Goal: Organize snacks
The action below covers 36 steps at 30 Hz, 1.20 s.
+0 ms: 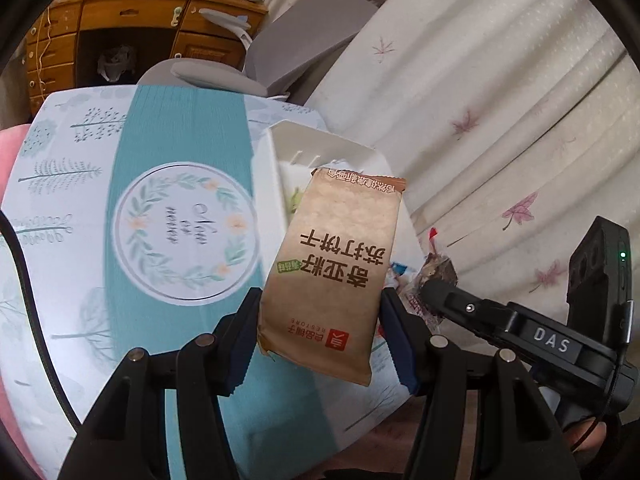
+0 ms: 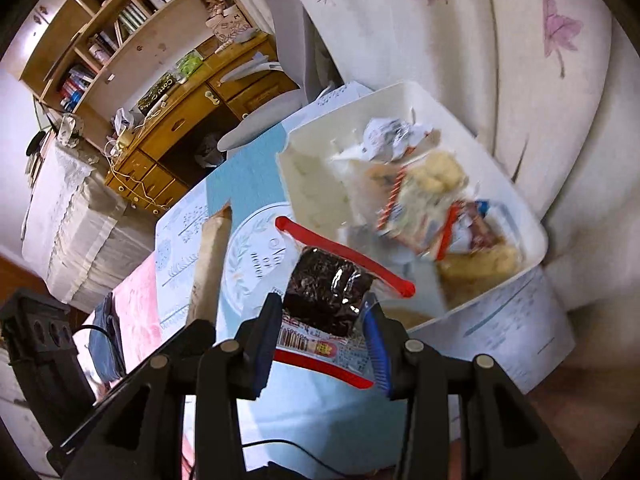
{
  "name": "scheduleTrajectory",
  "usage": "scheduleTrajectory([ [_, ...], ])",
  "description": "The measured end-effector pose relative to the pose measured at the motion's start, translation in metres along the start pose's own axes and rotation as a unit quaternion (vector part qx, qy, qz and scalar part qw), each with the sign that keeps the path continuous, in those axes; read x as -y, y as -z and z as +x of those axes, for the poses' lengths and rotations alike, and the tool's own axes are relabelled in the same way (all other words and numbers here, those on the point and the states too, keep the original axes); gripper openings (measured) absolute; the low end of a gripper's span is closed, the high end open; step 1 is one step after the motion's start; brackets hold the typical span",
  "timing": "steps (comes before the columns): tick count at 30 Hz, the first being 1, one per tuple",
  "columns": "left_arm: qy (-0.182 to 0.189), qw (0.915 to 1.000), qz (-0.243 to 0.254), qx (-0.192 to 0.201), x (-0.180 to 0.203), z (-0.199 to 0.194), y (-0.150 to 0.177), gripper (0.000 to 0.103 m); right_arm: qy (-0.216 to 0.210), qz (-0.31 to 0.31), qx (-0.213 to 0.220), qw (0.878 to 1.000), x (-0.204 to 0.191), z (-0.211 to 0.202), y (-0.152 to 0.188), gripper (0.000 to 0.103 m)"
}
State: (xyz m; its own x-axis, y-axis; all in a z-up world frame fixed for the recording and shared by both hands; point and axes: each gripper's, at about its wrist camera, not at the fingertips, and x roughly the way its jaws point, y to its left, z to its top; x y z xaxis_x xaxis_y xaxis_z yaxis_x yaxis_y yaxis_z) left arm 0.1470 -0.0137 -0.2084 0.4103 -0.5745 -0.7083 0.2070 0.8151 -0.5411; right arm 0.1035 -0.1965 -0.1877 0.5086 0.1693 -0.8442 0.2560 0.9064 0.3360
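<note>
Over the bench: two claws, each with a snack packet pinched between blue ribbed pads, held above the tablecloth near the bin.
Left claw (image 1: 320, 334): closed on the cracker packet (image 1: 334, 276), pads pressing its two long edges near the lower end; the packet stands upright and leans slightly right.
Cracker packet: flat rectangular pouch of matte kraft-brown film, crimped seal at the top, dark printed characters and a small red logo; in the right wrist view it shows edge-on as a thin tan strip (image 2: 212, 264).
Right claw (image 2: 324, 344): closed on the dark snack packet (image 2: 326, 292), gripping its lower half.
Dark snack packet: glossy clear wrapper with red bands at both ends, a barcode strip, and a dark, lumpy, crumbly block inside; in the left wrist view only its crinkled end shows beyond the other claw's tip (image 1: 438, 272).
Bin (image 2: 532, 228): white, smooth plastic, rectangular with rounded corners, standing on the bench just beyond both packets; holds a loose heap of crumpled snack wrappers (image 2: 420, 196), blurred.
Tablecloth (image 1: 176, 168): smooth, pale blue with a teal band, printed trees and a round wreath emblem.
Curtain (image 1: 500, 100): cream fabric in soft vertical folds with pink leaf prints, behind the bin.
</note>
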Motion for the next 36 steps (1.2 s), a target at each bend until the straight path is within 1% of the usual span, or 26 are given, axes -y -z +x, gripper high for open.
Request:
scheduleTrajectory([
  [4,-0.016,0.9997,0.004,0.019,0.035,0.018,0.004,0.057,0.003,-0.010,-0.008,1.000,0.029,-0.006,-0.015,0.041],
  [9,-0.020,0.9990,0.003,0.041,0.068,0.039,0.001,0.056,0.002,-0.024,-0.009,1.000,0.061,-0.010,-0.038,0.041],
  [11,-0.022,0.9982,0.002,0.055,0.078,0.045,-0.003,0.055,0.001,-0.032,-0.003,0.999,0.070,-0.012,-0.049,0.041],
  [12,-0.023,0.9978,0.001,0.062,0.084,0.048,-0.006,0.052,-0.001,-0.038,0.000,0.999,0.073,-0.014,-0.054,0.041],
  [14,-0.024,0.9972,0.003,0.071,0.091,0.051,-0.009,0.051,-0.003,-0.048,0.004,0.999,0.077,-0.014,-0.062,0.041],
  [16,-0.041,0.9960,0.006,0.079,0.099,0.052,-0.012,0.051,-0.009,-0.055,0.007,0.998,0.082,-0.015,-0.071,0.041],
  [17,-0.052,0.9955,0.005,0.079,0.102,0.053,-0.013,0.054,-0.011,-0.056,0.007,0.998,0.083,-0.016,-0.073,0.041],
  [18,-0.058,0.9953,0.003,0.078,0.103,0.054,-0.015,0.066,-0.015,-0.058,0.006,0.998,0.085,-0.015,-0.077,0.042],
  [20,-0.087,0.9937,-0.007,0.071,0.103,0.053,-0.017,0.079,-0.026,-0.054,0.000,0.998,0.088,-0.011,-0.082,0.043],
  [21,-0.094,0.9929,-0.009,0.071,0.101,0.051,-0.018,0.079,-0.034,-0.048,-0.006,0.998,0.090,-0.008,-0.084,0.047],
  [22,-0.106,0.9917,-0.012,0.071,0.100,0.048,-0.019,0.079,-0.040,-0.043,-0.012,0.998,0.092,-0.005,-0.086,0.058],
  [24,-0.126,0.9895,-0.016,0.069,0.098,0.040,-0.020,0.082,-0.047,-0.033,-0.023,0.998,0.094,0.000,-0.088,0.074],
  [25,-0.138,0.9878,-0.019,0.068,0.097,0.034,-0.020,0.084,-0.051,-0.030,-0.026,0.998,0.093,0.002,-0.088,0.077],
  [27,-0.158,0.9845,-0.027,0.071,0.093,0.021,-0.021,0.089,-0.057,-0.032,-0.036,0.997,0.089,0.007,-0.088,0.079],
  [29,-0.175,0.9815,-0.027,0.072,0.091,0.009,-0.020,0.090,-0.063,-0.036,-0.046,0.996,0.083,0.010,-0.086,0.080],
  [31,-0.189,0.9791,-0.022,0.071,0.089,-0.003,-0.019,0.091,-0.068,-0.042,-0.052,0.995,0.076,0.012,-0.083,0.084],
  [33,-0.199,0.9773,-0.016,0.071,0.088,-0.015,-0.019,0.092,-0.075,-0.047,-0.054,0.995,0.068,0.011,-0.080,0.086],
  [36,-0.203,0.9766,-0.009,0.070,0.083,-0.036,-0.016,0.094,-0.080,-0.062,-0.050,0.994,0.055,0.007,-0.072,0.088],
])
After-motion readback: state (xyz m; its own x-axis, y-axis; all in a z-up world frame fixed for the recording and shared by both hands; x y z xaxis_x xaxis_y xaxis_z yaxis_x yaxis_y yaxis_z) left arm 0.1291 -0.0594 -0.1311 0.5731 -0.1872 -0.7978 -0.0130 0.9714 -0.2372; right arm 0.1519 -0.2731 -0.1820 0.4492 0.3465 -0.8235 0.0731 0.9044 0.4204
